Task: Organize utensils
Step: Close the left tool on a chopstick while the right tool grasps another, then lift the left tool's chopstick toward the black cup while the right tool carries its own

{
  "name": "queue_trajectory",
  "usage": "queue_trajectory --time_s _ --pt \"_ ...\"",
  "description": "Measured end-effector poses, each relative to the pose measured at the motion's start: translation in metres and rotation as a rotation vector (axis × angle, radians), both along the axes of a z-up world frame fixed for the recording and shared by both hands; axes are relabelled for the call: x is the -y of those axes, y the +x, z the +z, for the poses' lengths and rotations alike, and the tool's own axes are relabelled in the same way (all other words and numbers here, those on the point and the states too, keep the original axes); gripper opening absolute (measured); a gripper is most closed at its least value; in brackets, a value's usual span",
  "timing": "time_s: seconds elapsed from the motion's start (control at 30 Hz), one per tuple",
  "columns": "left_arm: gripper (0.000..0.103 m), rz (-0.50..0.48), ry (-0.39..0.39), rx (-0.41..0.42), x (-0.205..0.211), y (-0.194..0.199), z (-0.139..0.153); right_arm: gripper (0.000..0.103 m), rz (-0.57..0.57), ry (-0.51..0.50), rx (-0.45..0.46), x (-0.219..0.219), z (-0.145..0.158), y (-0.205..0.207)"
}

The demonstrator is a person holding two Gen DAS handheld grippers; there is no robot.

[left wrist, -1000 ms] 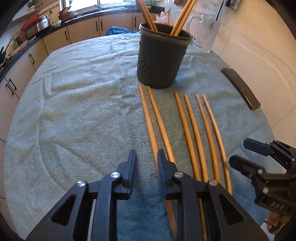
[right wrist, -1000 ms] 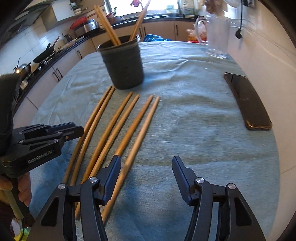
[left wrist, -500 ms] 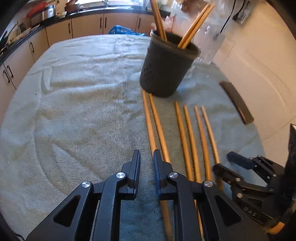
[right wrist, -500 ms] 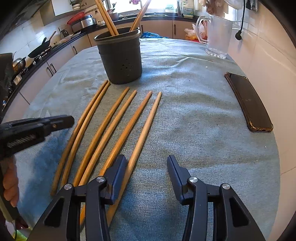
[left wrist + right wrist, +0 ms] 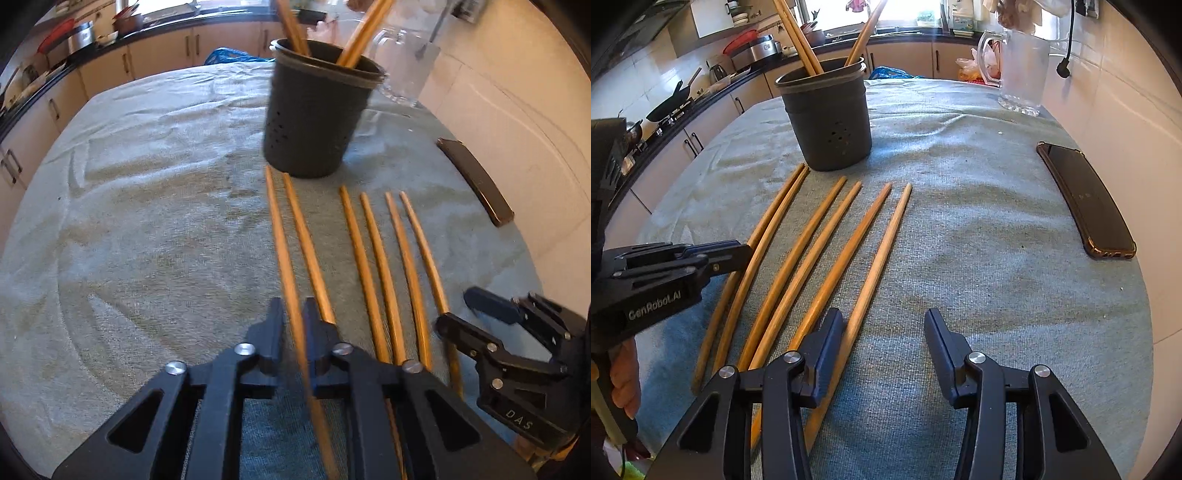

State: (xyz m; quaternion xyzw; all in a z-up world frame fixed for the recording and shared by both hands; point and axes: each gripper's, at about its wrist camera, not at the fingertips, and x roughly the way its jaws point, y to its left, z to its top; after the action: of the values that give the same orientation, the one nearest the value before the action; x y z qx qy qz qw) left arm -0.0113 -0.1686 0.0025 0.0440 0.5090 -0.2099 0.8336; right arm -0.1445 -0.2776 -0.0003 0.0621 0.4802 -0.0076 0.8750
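Pinching the leftmost chopstick [image 5: 291,295] of the row, the left gripper [image 5: 293,317] has its two black fingers pressed almost together with only that thin wooden stick between them; the stick runs up through the gap and on toward the dark utensil holder [image 5: 314,118]. The second chopstick [image 5: 310,254] lies just beside the right-hand finger, on the outside of it, not in the grip.

Off to the side, the right gripper [image 5: 882,332] stands with a clear gap between its fingers, and that gap is narrowing. The rightmost chopstick [image 5: 879,266] of the row passes just inside its left finger [image 5: 827,343], which lies against or just over the stick; I cannot tell whether they touch. The other finger [image 5: 942,343] is well apart from it over bare towel. Nothing is squeezed there.

Six chopsticks in all lie side by side on the grey-green towel [image 5: 979,258] that covers the tabletop, their far tips near the foot of the holder and their near ends toward the edge where the person stands. The holder sits toward the far side of the tabletop with several more chopsticks [image 5: 798,37] leaning upright in it. A dark phone [image 5: 1086,206] lies along the right edge, and a glass pitcher [image 5: 1023,70] stands near the far right corner. A bit of the person's hand [image 5: 624,380] shows below the left gripper's body.
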Motion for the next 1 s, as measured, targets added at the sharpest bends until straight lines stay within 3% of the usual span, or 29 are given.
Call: queue_trajectory --time_s 0.07,0.13,0.17,0.4,0.53,0.67,1.0 --pt "0.007 0.029 -0.027 -0.028 -0.006 0.003 0.0 0.021 -0.023 -0.02 -0.003 0.003 0.0 -0.001" --pt "0.007 0.045 -0.035 -0.066 -0.014 -0.001 0.0 0.009 -0.036 -0.009 -0.011 0.009 0.0 -0.004" --pt "0.007 0.045 -0.033 -0.078 -0.018 -0.005 0.0 0.008 -0.038 0.009 -0.02 0.015 0.0 -0.006" --pt "0.007 0.0 0.015 -0.128 -0.038 -0.028 0.007 0.01 -0.051 0.016 -0.069 0.039 0.003 -0.034" --pt "0.01 -0.013 0.051 -0.114 -0.027 -0.012 0.009 0.025 -0.051 0.042 -0.094 0.044 0.004 -0.028" --pt "0.011 -0.001 0.063 -0.151 -0.016 0.013 0.004 0.029 -0.046 0.008 -0.12 0.042 0.004 -0.006" --pt "0.011 0.006 0.07 -0.126 0.002 0.051 0.003 0.029 -0.041 -0.059 -0.184 0.051 0.006 0.066"
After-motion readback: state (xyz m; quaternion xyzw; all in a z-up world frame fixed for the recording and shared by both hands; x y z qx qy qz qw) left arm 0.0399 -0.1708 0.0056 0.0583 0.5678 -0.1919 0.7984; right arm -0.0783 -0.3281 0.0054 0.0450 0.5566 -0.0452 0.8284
